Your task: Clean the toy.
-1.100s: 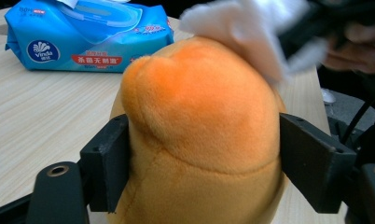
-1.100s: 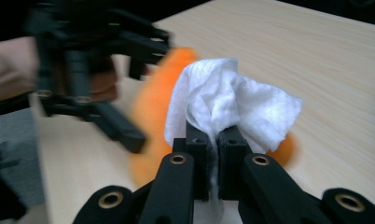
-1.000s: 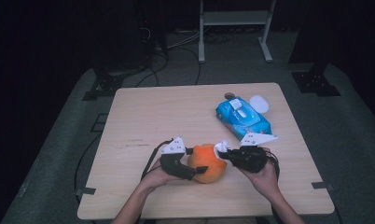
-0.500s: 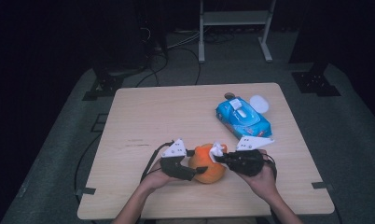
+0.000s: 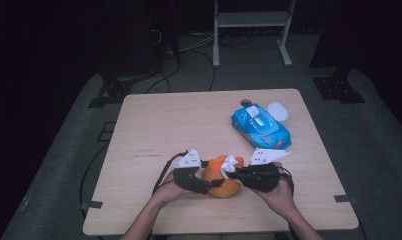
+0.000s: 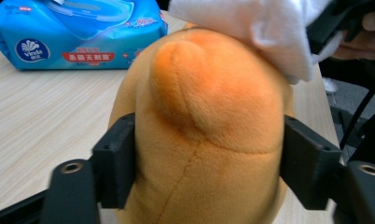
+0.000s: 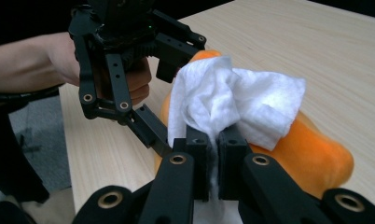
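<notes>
Near the front edge of the tabletop [image 5: 154, 125], between the person's two hands, sits an orange plush toy [image 5: 220, 176]. Soft, rounded, seam down its side, a bulge toward the top in the left gripper view.

Left tongs [image 5: 205, 183]: clamped on the plush toy, one black jaw pressed into each flank; the plush bulges out around the pads. Jaws have just been closing, with the toy between them.

Right tongs [image 5: 233, 174]: closed on a crumpled white wipe [image 7: 232, 100], a fold of it pinched between the two pads. Wipe lies against the top of the toy, draped over its upper side.

Left hand [image 5: 169, 190] and right hand [image 5: 279, 192] come in from the bottom edge, forearms angled inward.

Farther back, toward the right rear of the tabletop: blue pack of wet wipes [image 5: 261, 127], lying flat, well apart from the toy. Just beside its far end, a small white round object [image 5: 278, 111]; cannot tell what it is.
</notes>
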A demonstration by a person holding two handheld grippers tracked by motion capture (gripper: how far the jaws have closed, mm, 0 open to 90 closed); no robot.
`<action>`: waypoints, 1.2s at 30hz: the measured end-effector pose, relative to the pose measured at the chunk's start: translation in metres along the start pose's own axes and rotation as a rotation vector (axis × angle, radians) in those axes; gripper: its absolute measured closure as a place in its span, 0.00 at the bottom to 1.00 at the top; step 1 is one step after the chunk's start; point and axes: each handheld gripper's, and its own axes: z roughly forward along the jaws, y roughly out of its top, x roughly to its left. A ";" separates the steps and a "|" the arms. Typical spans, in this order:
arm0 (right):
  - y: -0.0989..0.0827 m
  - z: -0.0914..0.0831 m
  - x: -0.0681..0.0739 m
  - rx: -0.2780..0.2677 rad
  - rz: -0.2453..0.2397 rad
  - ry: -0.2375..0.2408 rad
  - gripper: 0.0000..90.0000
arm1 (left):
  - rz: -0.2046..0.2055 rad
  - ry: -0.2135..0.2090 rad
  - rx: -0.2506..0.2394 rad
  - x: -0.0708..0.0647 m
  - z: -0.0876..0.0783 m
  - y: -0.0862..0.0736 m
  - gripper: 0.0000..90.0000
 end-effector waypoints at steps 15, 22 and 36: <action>0.001 -0.008 -0.002 -0.011 0.006 -0.011 0.95 | 0.060 -0.006 0.019 -0.013 0.007 0.003 0.35; -0.007 -0.012 -0.020 0.016 0.051 -0.060 0.95 | 0.089 -0.060 0.027 -0.013 0.003 0.003 0.32; 0.005 -0.010 0.004 0.022 -0.012 0.019 0.95 | 0.154 -0.082 0.065 -0.025 0.011 0.002 0.34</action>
